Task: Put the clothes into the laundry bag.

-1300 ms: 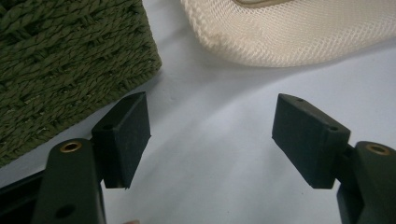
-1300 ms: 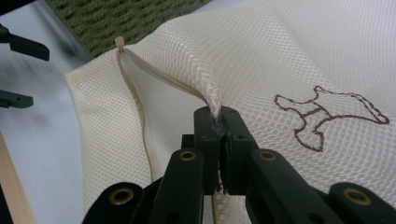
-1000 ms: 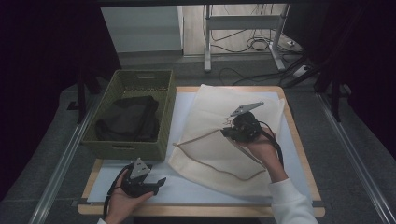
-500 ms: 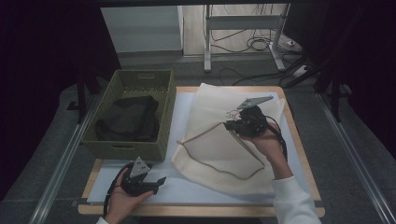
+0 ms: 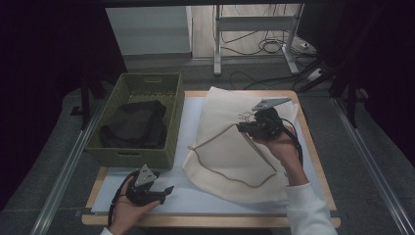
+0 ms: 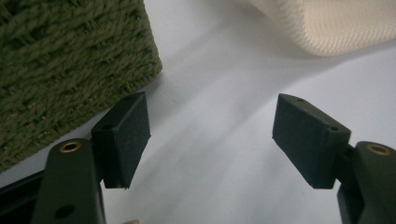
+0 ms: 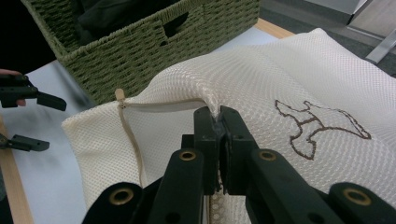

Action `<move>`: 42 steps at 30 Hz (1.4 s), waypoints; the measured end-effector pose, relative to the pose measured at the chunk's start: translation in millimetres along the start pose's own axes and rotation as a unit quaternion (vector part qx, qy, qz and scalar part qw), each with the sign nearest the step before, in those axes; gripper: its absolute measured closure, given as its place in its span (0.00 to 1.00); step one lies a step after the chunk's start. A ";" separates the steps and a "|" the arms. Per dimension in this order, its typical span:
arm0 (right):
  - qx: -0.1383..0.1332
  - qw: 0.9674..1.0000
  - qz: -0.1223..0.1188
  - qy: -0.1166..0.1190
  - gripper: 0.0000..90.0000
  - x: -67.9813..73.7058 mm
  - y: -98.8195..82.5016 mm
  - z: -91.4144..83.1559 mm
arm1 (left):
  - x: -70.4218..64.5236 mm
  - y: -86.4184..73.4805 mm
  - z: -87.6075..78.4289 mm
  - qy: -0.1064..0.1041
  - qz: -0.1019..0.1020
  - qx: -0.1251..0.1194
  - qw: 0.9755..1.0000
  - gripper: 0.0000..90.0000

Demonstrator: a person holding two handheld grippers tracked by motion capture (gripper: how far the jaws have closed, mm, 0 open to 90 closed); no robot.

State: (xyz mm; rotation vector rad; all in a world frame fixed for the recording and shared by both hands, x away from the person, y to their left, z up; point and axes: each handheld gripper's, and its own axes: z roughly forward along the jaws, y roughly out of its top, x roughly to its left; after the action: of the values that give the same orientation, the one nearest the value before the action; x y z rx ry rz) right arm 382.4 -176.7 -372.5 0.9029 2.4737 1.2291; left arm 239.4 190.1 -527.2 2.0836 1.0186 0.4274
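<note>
Spreading across the counter point(image 5: 195, 200), a white sheet carries a cream mesh bag point(image 5: 230, 156) on its right half, with a green woven basket point(image 5: 128, 157) just beside it on the left holding a dark cloth point(image 5: 131, 126). Pinched shut on the bag's raised top layer, the right claw point(image 7: 217, 122) lifts a fold. Near the front edge, the left claw point(image 6: 210, 135) stands wide open over bare sheet, gripping nothing.

Basket point(image 5: 132, 156) sits at nine o'clock on the table point(image 5: 313, 161), mesh bag point(image 5: 230, 156) at three, dark cloth point(image 5: 132, 129) inside the basket.
</note>
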 end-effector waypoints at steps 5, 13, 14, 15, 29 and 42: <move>0.003 1.000 -0.004 0.000 0.96 0.8 -2.2 0.4 | -2.7 5.6 -4.1 0.005 0.001 -0.008 1.000 0.30; 0.006 1.000 -0.006 -0.002 0.96 1.9 -6.4 -2.4 | -5.0 19.4 -14.1 0.002 0.000 -0.030 1.000 0.30; 0.006 1.000 -0.005 -0.002 0.96 2.0 -6.6 -3.0 | -5.3 22.2 -16.3 0.000 -0.001 -0.035 0.999 0.29; 0.005 1.000 -0.004 -0.002 0.96 1.5 -6.6 -3.6 | -5.5 25.2 -18.5 -0.002 0.000 -0.038 0.999 0.29; 0.006 1.000 -0.002 -0.004 0.96 2.0 -9.0 -4.8 | 2.6 51.1 -43.2 -0.017 -0.011 -0.064 0.998 0.30; 0.008 1.000 -0.003 0.000 0.96 0.8 -10.4 -2.5 | 14.7 84.2 -70.5 -0.005 -0.014 -0.092 0.996 0.29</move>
State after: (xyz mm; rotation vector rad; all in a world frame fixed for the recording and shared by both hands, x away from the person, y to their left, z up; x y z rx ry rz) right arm 376.2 -182.6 -379.1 0.8981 2.4875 1.2086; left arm 252.0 203.2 -418.0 1.9039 0.9644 0.4763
